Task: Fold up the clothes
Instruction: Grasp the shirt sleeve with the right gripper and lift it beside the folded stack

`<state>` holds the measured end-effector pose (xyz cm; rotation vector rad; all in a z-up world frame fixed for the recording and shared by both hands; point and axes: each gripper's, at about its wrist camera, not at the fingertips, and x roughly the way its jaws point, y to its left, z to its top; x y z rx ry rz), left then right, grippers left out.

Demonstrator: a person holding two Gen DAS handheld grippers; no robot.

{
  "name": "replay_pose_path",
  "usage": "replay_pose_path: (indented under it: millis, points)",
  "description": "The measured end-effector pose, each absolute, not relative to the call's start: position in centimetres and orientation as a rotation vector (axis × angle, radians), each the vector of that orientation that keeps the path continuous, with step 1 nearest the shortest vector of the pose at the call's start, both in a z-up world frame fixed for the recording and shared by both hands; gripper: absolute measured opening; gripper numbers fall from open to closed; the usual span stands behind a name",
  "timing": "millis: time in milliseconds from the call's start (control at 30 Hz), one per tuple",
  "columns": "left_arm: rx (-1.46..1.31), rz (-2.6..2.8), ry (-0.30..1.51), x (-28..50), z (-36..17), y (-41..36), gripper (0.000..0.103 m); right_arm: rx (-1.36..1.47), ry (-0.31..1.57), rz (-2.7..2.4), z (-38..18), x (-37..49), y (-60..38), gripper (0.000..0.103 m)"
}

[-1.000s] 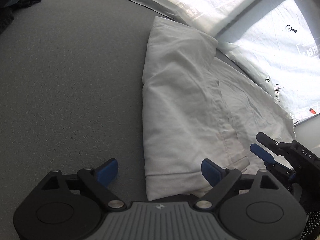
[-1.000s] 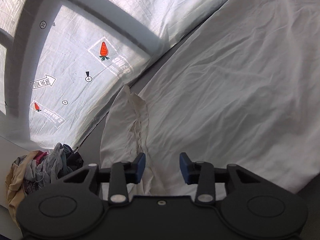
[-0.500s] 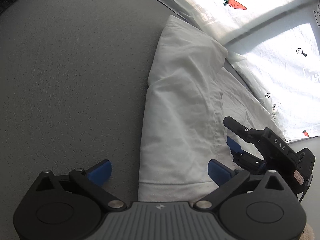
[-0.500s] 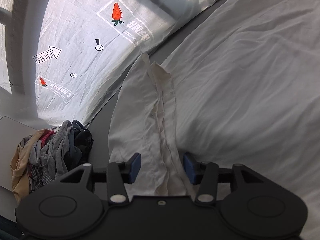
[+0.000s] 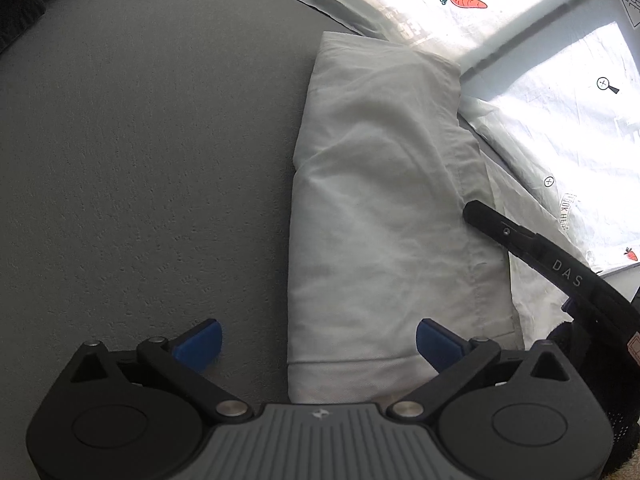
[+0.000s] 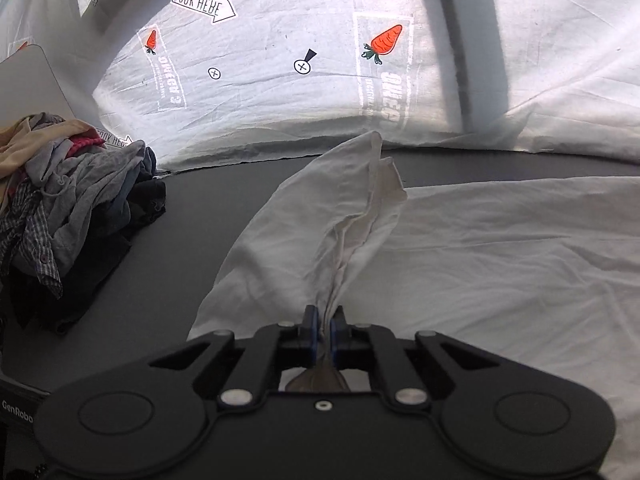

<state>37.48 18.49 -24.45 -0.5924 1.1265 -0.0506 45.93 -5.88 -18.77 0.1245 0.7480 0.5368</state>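
Grey, slightly pebbled worktop fills the left half of my left wrist view, and a sunlit white sheet printed with orange carrots and "LOOK HERE" arrows runs along the far edge. My left claw hangs with its blue pads spread wide, nothing between them; the near hem of the white folded cotton garment lies on the worktop below the gap, more toward the right pad. That garment stretches from the lower centre of the frame up toward the upper right, creased lengthwise. At the right edge of that view my right claw reaches in as a black finger marked "DAS", its tip at the garment's right side. In the right wrist view, my right claw is clamped tight on a gathered fold of the white garment, which rises from the pads in a ridge toward the frame's centre while the rest spreads flat to the right. A heap of mixed grey, checked and tan clothes sits on the worktop at the left edge, well apart from the garment.
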Motion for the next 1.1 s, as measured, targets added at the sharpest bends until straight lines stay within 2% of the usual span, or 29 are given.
replay_pose_path:
  millis: [133, 267, 467, 600, 767, 867, 1000, 1100]
  points:
    - [-0.563, -0.039, 1.102, 37.6, -23.8, 17.9, 0.102, -0.076, 0.645, 0.515, -16.0, 45.4, -7.2, 0.006]
    - [-0.496, -0.049, 1.092, 37.9, -23.1, 16.5, 0.101, -0.15, 0.599, 0.464, -14.2, 45.6, -9.9, 0.006]
    - [-0.397, -0.096, 1.141, 38.2, -23.5, 13.8, 0.101, -0.045, 0.58, 0.309, -13.4, 44.1, -16.0, 0.006]
    - [-0.307, -0.114, 1.157, 38.0, -23.8, 12.3, 0.102, 0.194, 0.708, 0.185, -17.3, 43.4, -20.8, 0.008]
    - [-0.251, -0.12, 1.156, 38.4, -23.3, 12.0, 0.102, 0.406, 0.837, 0.072, -23.1, 42.1, -23.1, 0.02]
    - [-0.23, -0.115, 1.133, 38.7, -22.8, 13.1, 0.101, 0.469, 0.824, 0.073, -23.2, 42.3, -23.6, 0.024]
    - [-0.214, -0.113, 1.099, 40.1, -21.9, 13.0, 0.101, 0.597, 0.763, 0.088, -22.6, 43.6, -25.1, 0.039]
    - [-0.222, -0.107, 1.091, 41.7, -21.7, 12.9, 0.101, 0.649, 0.736, 0.092, -22.3, 45.7, -25.9, 0.04]
